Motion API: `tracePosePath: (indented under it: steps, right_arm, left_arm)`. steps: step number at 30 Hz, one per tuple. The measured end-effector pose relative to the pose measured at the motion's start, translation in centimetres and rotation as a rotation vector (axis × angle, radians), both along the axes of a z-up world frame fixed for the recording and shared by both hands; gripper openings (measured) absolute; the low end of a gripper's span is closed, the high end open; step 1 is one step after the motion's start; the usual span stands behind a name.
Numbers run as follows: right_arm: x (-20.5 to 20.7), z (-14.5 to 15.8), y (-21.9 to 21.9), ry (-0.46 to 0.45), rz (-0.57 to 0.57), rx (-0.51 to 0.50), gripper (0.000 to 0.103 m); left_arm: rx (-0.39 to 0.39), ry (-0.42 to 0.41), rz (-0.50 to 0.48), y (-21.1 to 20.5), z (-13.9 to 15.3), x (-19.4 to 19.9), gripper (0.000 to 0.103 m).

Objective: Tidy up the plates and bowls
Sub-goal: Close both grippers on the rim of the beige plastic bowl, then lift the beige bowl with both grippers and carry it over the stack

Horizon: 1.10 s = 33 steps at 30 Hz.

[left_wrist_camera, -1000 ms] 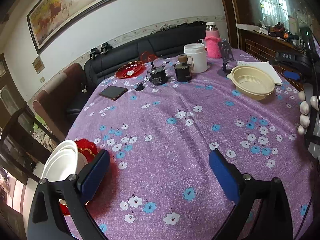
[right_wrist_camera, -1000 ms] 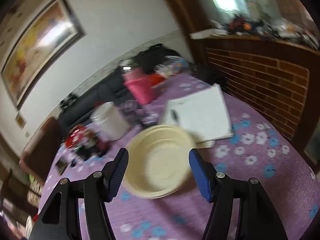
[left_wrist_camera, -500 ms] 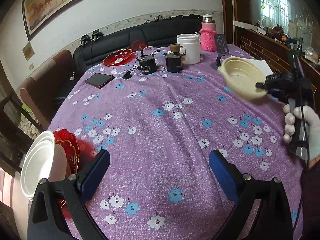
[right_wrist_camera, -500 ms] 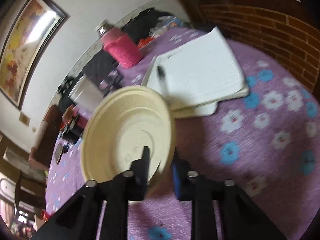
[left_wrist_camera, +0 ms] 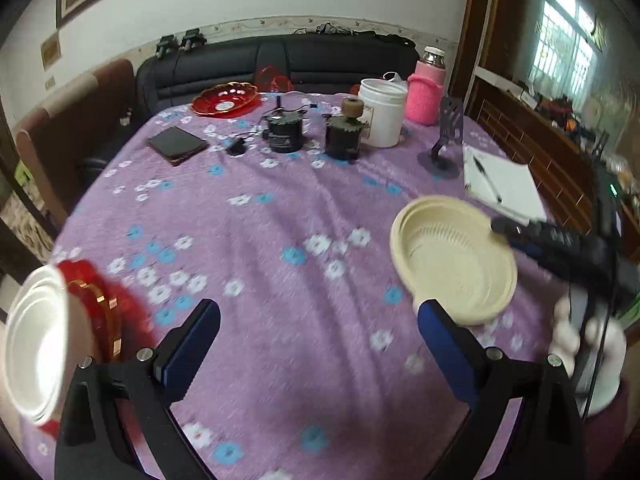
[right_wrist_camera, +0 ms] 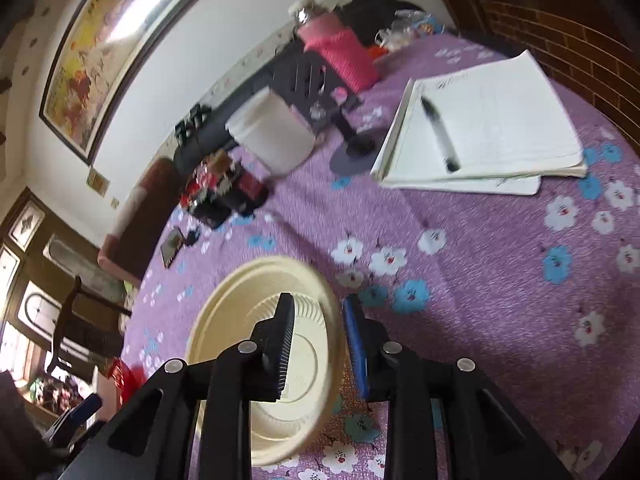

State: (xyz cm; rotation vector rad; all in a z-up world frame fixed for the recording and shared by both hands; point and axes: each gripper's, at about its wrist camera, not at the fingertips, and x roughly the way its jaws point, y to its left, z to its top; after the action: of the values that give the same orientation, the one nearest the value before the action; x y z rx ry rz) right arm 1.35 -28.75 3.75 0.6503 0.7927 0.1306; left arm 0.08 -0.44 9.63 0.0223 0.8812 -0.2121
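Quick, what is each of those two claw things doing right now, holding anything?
Left gripper: open, holding nothing.
Right gripper: closed on the rim of the cream bowl, lifted off the table.

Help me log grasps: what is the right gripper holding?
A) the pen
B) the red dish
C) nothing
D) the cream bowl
D: the right gripper is shut on the rim of the cream bowl, which hangs tilted above the tablecloth; the left wrist view shows the same bowl held at its edge.
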Motion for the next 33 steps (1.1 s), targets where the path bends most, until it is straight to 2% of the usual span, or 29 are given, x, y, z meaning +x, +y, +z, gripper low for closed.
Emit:
tracePosePath:
  steps: [4, 8, 11, 12, 14, 16, 20, 25, 26, 28, 30, 33]
  right_arm:
    - [-0.4, 0.5, -0.7, 0.006, -0.035, -0.011, 0.031]
    - [-0.9, 0.9, 0.3, 0.006, -0.031, -0.034, 0.032]
    - [-0.7, 1.1, 1.6, 0.008, -0.026, -0.13, 0.031]
    - [-0.5, 1.0, 1.9, 0.015, -0.021, -0.154, 0.031]
    - [-0.3, 0.6, 1.9, 0.028, -0.022, -0.17, 0.031]
    - [-0.2, 0.1, 1.8, 0.041, -0.022, -0.166, 0.031]
    - [0.0, -0.5, 1.9, 0.06, -0.014, -0.151, 0.031]
    - [0.4, -1.2, 3.0, 0.081, 0.021, -0.162, 0.031]
    - [0.4, -1.3, 3.2, 0.087, 0.029, -0.167, 0.031]
    - [0.5, -1.5, 3.6, 0.095, 0.037, -0.173, 0.031]
    - [0.6, -1.7, 3.8, 0.098, 0.041, -0.179, 0.031]
    - [0.5, -1.7, 4.0, 0.096, 0.039, -0.196, 0.031]
  left_arm:
    - [-0.093, 0.034, -0.001, -1.7, -0.8, 2.9, 0.099]
    - [-0.154, 0.013, 0.032, -2.9, -1.7, 5.2, 0.099]
    - [-0.156, -0.003, 0.051, -3.8, -2.4, 6.5, 0.098]
    - [-0.161, 0.004, 0.046, -4.3, -2.9, 7.0, 0.094]
    - [-0.166, 0.032, 0.019, -5.0, -3.7, 7.8, 0.085]
    - [-0.166, 0.063, -0.009, -5.7, -4.6, 8.3, 0.071]
    - [-0.145, 0.095, -0.018, -6.3, -6.2, 8.9, 0.07]
    - [-0.162, 0.114, -0.054, -6.5, -7.0, 9.0, 0.069]
    - [-0.164, 0.122, -0.066, -6.6, -7.2, 9.0, 0.066]
    - [-0.149, 0.134, -0.085, -7.1, -7.6, 9.1, 0.031]
    - [-0.131, 0.149, -0.11, -7.7, -8.1, 9.1, 0.022]
    - [-0.102, 0.129, -0.122, -8.1, -8.1, 8.7, 0.021]
